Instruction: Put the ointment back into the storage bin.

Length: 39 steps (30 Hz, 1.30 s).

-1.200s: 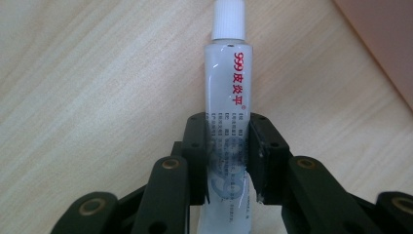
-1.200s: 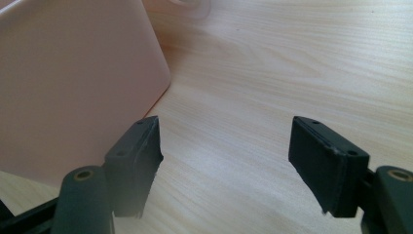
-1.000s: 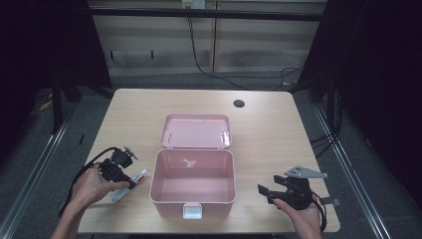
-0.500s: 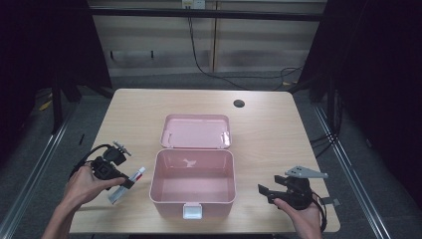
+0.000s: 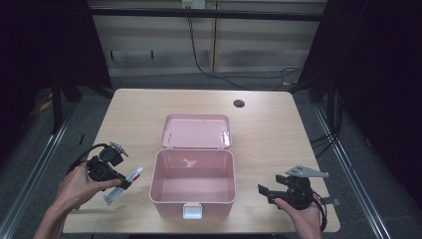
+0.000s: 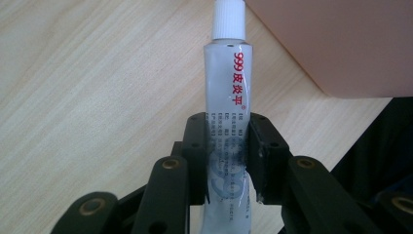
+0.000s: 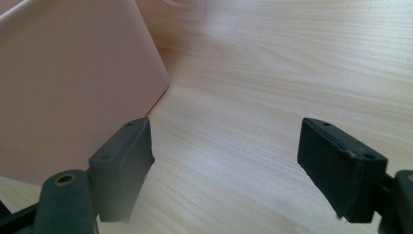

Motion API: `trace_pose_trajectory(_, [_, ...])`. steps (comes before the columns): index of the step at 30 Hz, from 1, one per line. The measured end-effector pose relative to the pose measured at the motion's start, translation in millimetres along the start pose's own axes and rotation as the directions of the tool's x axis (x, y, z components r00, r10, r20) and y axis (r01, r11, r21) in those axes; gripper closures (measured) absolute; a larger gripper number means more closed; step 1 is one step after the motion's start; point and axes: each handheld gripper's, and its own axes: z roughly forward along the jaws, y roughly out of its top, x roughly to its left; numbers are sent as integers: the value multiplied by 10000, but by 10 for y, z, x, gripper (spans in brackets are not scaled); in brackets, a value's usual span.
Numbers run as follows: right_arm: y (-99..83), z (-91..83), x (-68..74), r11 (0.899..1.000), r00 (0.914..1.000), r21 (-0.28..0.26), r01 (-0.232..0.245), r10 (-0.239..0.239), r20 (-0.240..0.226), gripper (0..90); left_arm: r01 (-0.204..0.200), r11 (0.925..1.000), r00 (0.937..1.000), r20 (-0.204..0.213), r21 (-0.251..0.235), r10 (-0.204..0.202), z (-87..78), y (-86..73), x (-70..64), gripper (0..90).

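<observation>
A small white ointment tube with red print and a white cap is clamped between the jaws of my left gripper, cap pointing toward the pink box. From above, the left gripper and the tube are just left of the open pink box, whose lid lies back flat. My right gripper rests low at the box's right, open with nothing between its fingers. In the right gripper view the right gripper faces bare wood, with the box wall to its left.
The box has a white latch on its front wall, and its inside looks bare. A dark round hole sits in the wooden table at the back right. Dark floor and metal rails surround the table.
My left hand has drawn back slightly to the left, the tube still in its jaws. The right gripper has stayed in place.
</observation>
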Motion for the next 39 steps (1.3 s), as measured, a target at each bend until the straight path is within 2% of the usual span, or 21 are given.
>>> trace_pose_trajectory(2, [2,1,-1,10000,10000,-36,16,-16,-17,199,-52,10000,9999,160,-80,53,-23,-3,-13,715])
trace_pose_trajectory(4, [0,4,5,10000,10000,18,9,-9,-36,199,83,9999,9999,150,-66,-82,-54,-4,-24,714])
trace_pose_trajectory(7, [2,5,4,10000,10000,18,5,-5,-34,199,31,9997,9999,154,-237,-28,-116,-7,-54,714])
trace_pose_trajectory(12, [0,3,-1,10000,10000,15,-15,15,-29,197,-51,9999,9998,169,-134,53,-180,3,-93,715])
trace_pose_trajectory(21, [-2,6,-2,10000,10000,62,-50,50,-73,195,-73,9986,9995,291,-515,88,-257,-10,-119,715])
trace_pose_trajectory(24, [-1,10,1,10000,10000,87,-29,30,-47,195,-130,9987,9993,344,-488,147,-291,-9,-141,714])
trace_pose_trajectory(28, [-1,8,0,9999,10000,93,-40,40,-47,195,-417,9977,9980,454,-527,441,-341,3,-175,714])
trace_pose_trajectory(33, [-2,9,-2,9999,9999,84,-63,64,-80,195,-421,9965,9982,403,-716,451,-409,13,-201,714])
trace_pose_trajectory(39, [-3,9,-1,9999,9999,96,-75,76,-88,195,-545,9959,9971,488,-720,581,-449,19,-232,714])
